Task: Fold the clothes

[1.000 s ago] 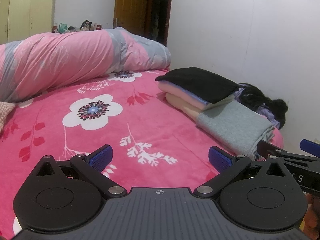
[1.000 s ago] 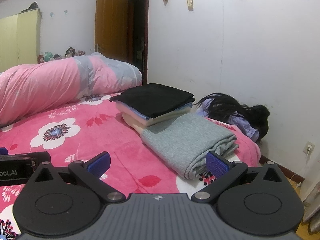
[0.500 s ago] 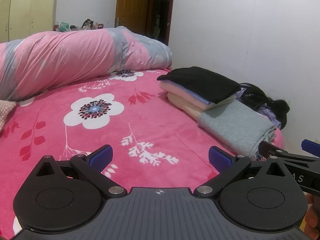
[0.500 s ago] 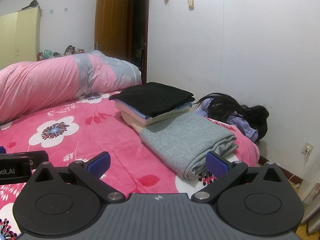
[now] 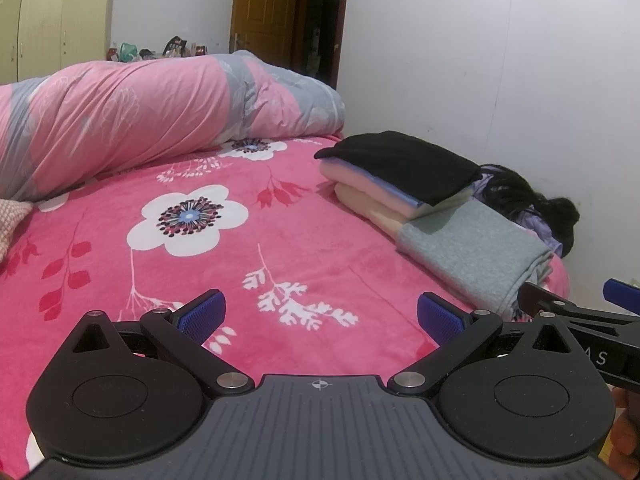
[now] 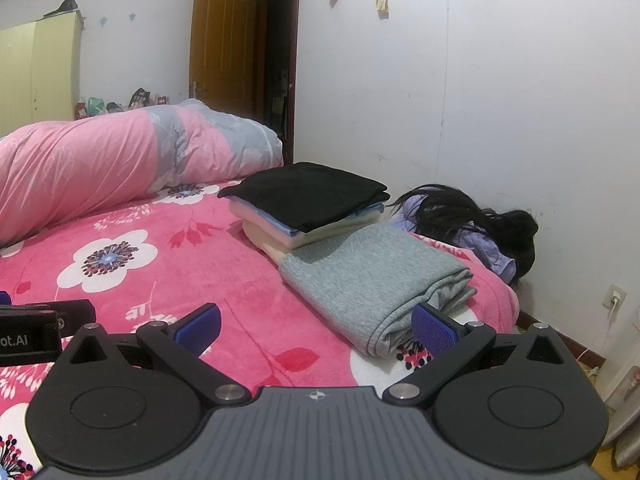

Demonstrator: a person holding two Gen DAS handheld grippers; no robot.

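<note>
**Both grippers spread wide over the bed, folded clothes near the wall**

Plainly, the only legible writing sits on the tools: white letters "ot.AI" on the black body of the left gripper as the right wrist view catches it, and "A S" on the right gripper's body in the left wrist view.

The folded grey knit garment (image 6: 372,276) lies flat on the pink floral fleece bedspread (image 5: 240,272), its layered edges facing the cameras. Touching its far end is a stack of folded clothes (image 6: 308,204): a black piece on top, then blue, pale pink and cream layers, four visible. Beyond the grey garment, against the white wall, lies one loose heap of black and lilac clothing (image 6: 480,224).

The left gripper (image 5: 320,316) and right gripper (image 6: 316,326) each show two blue-padded fingers spread wide apart, holding nothing, above the bedspread short of the grey garment.
</note>
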